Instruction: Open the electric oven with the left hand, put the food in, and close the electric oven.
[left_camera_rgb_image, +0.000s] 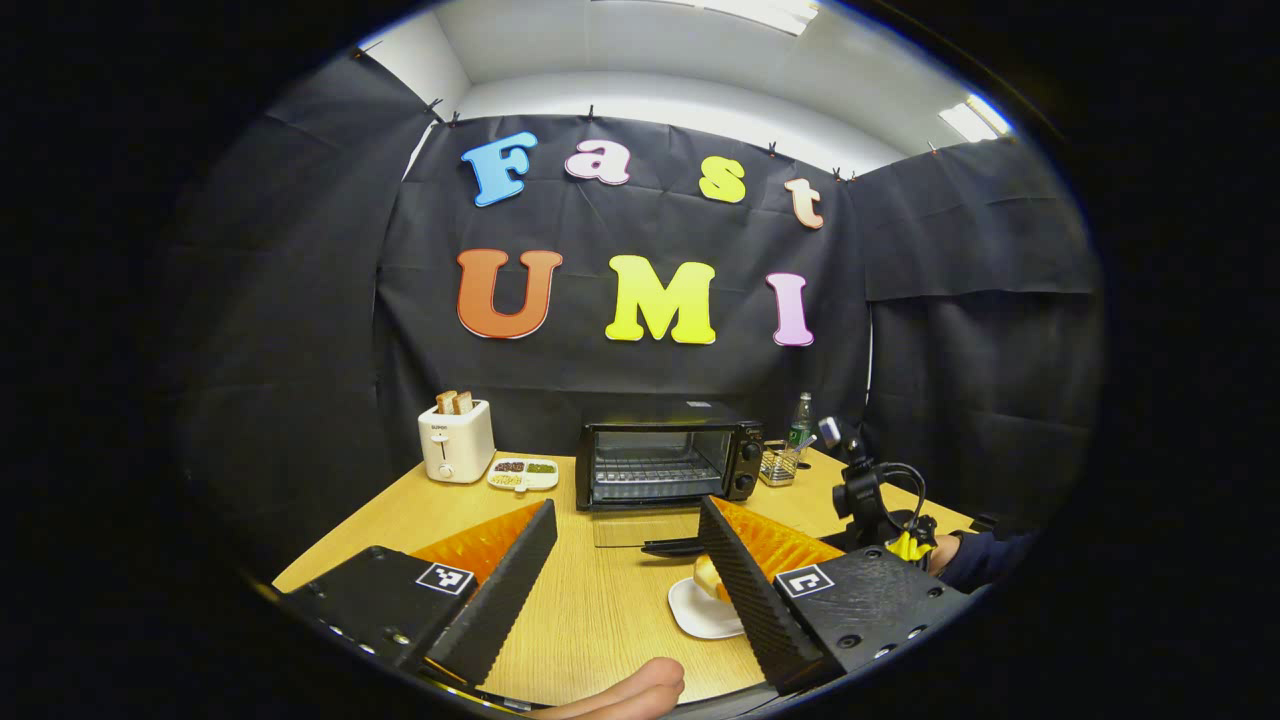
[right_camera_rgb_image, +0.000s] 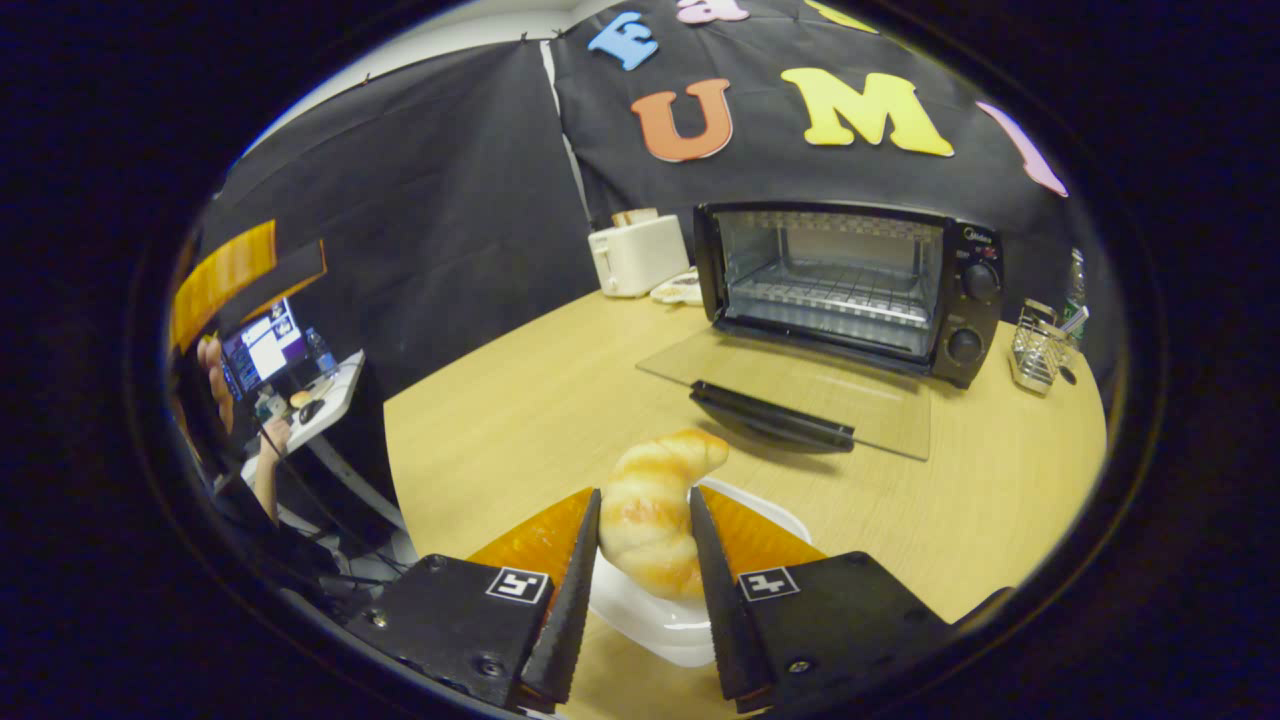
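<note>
1. In the right gripper view, the croissant (right_camera_rgb_image: 652, 510) stands between the jaws of the right gripper (right_camera_rgb_image: 640, 560), both fingers flanking it closely and apparently pinching it, just above a white plate (right_camera_rgb_image: 650, 620) on the wooden surface (right_camera_rgb_image: 500, 420)
2. Beyond it, the electric oven (right_camera_rgb_image: 845, 285) stands at the back of the surface with its glass door (right_camera_rgb_image: 790, 390) folded flat down, the handle towards the croissant; the wire rack inside is bare, and nothing lies between the croissant and the door
3. In the left gripper view, the left gripper (left_camera_rgb_image: 625, 560) has its jaws spread wide with nothing between them, held over the near part of the surface
4. From left to right along the back there stand a white toaster (left_camera_rgb_image: 456, 440) with bread slices in it, a small divided tray (left_camera_rgb_image: 523, 473), the oven, then a wire basket (left_camera_rgb_image: 778, 464) and a bottle (left_camera_rgb_image: 800, 420)
5. The plate and croissant sit partly hidden behind that gripper's right-hand finger; farther right the right gripper is held by a person's hand with a dark sleeve (left_camera_rgb_image: 985, 558)
</note>
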